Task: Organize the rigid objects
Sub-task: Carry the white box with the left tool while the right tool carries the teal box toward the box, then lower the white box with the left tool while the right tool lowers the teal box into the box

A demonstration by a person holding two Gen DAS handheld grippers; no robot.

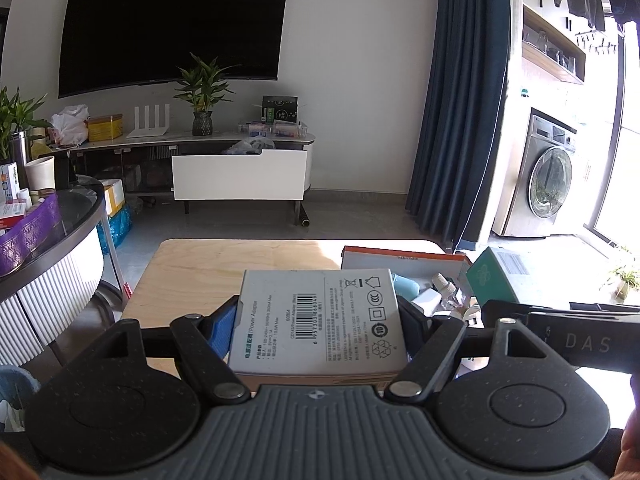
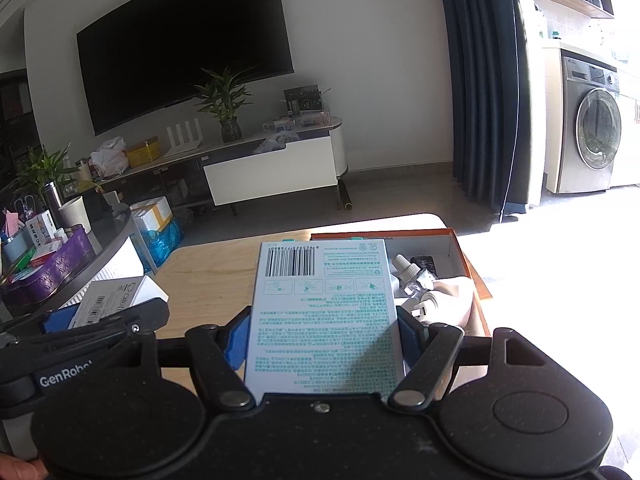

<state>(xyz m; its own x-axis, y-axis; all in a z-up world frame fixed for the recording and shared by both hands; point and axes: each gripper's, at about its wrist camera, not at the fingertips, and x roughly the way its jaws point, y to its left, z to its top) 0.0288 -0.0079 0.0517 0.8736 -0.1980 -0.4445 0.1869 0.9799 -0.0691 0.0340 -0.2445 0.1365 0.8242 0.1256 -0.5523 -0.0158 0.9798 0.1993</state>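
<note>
The grey adapter box (image 1: 318,320) sits clamped in your left tool (image 1: 318,322), its blue pads (image 1: 222,328) pressing on both long sides, barcode face up and its far end jutting over the wooden counter (image 1: 224,268). Your right tool (image 2: 322,332) grips a pale blue box (image 2: 324,316) with teal print in the same way, flat, label up, barcode at the far end; in the left view that tool shows only as a dark bar at the right edge.

In the right view your left tool and its box appear low at the left, near the counter's left edge. Just beyond and to the right of both held boxes stands an open orange-rimmed carton (image 2: 460,248) on the counter. Inside it lie a small clear bottle (image 2: 412,276) with a white cap, something white, and a dark item at the back. In the left view a teal box (image 1: 494,272) leans at the carton's right end.

Farther off, past the counter, there is grey floor, then a low TV stand (image 1: 240,176) with a potted plant (image 1: 204,92), and a dark screen (image 1: 176,20) on the wall. A washing machine (image 1: 540,176) stands to the right behind a blue curtain (image 1: 460,100).
</note>
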